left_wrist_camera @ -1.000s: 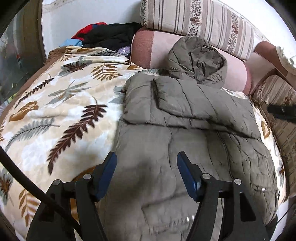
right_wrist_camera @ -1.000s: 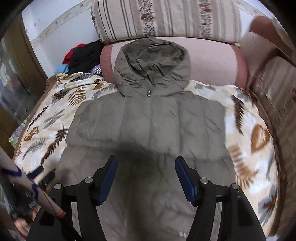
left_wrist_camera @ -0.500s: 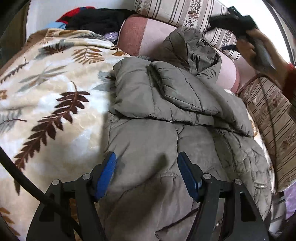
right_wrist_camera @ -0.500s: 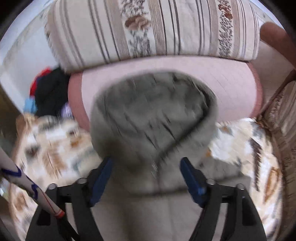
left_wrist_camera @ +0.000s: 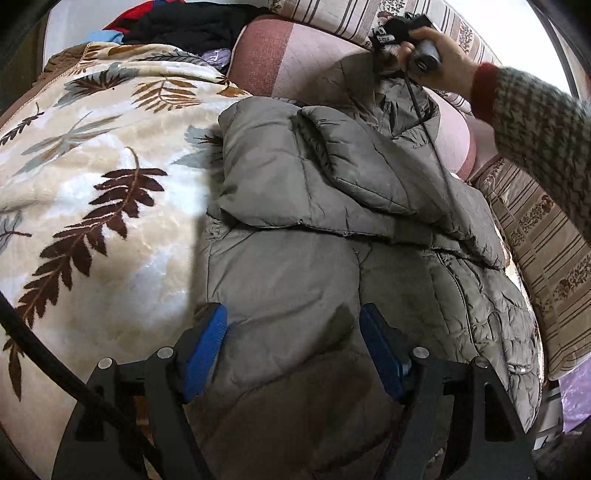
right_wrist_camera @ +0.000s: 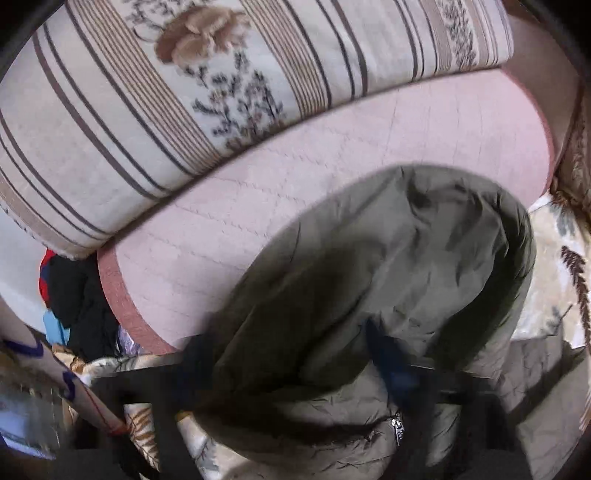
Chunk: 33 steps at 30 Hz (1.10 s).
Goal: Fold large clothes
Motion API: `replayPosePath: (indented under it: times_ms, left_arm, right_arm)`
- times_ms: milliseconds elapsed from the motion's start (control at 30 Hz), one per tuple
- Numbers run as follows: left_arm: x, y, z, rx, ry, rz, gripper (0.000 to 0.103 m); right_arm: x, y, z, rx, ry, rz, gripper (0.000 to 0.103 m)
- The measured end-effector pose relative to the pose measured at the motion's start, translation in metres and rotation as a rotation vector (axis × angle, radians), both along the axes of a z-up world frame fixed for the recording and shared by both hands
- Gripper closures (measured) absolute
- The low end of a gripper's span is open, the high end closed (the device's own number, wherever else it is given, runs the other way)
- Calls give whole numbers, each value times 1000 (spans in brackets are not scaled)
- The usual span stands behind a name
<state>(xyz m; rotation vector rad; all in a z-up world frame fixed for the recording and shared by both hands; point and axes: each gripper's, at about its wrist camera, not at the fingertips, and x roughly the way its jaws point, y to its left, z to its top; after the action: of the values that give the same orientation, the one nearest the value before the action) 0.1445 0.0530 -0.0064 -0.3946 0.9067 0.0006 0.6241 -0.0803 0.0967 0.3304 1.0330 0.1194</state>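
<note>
Left claw [left_wrist_camera: 293,347]: jaws wide, blue pads hovering over lower body of olive puffer jacket [left_wrist_camera: 295,266]. Right claw [right_wrist_camera: 295,369]: at jacket hood [right_wrist_camera: 388,266], motion-blurred; grip state cannot be told. Jacket lies on leaf-print blanket [left_wrist_camera: 92,192], sleeve folded across chest. Beyond: pink bolster [right_wrist_camera: 332,166], striped floral cushion [right_wrist_camera: 184,92], dark clothes pile [left_wrist_camera: 192,26].

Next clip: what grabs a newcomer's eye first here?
The puffy olive-grey hooded jacket sprawls mid-bed, one sleeve folded across its chest, on a cream fleece blanket with brown fern leaves. At its hood, against the pink bolster, the right gripper reaches in; the left gripper hovers open over the hem.
</note>
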Motion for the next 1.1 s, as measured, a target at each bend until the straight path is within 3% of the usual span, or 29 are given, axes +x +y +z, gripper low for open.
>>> replayPosePath:
  times_ms: [33, 300, 533, 700, 833, 933, 1100]
  left_arm:
    - [0, 0, 0, -3, 2, 1, 30]
    - [-5, 5, 5, -34, 4, 20, 30]
    - [-17, 10, 14, -21, -14, 50, 30]
    - [-22, 20, 14, -44, -8, 92, 30]
    - [-24, 24, 15, -46, -7, 116, 30]
    - [-23, 29, 16, -53, -6, 128, 30]
    - [-22, 33, 16, -45, -4, 148, 30]
  right_arm:
    - [-1, 1, -5, -10, 18, 31, 92]
    - [-81, -10, 26, -192, -87, 174, 96]
    - [-201, -33, 69, -220, -152, 296, 97]
    - [-284, -51, 75, -215, -180, 366, 98]
    - [-346, -67, 60, -170, -166, 401, 97]
    - [-377, -71, 25, -152, -111, 414, 97]
    - [-365, -68, -58, -175, 41, 361, 98]
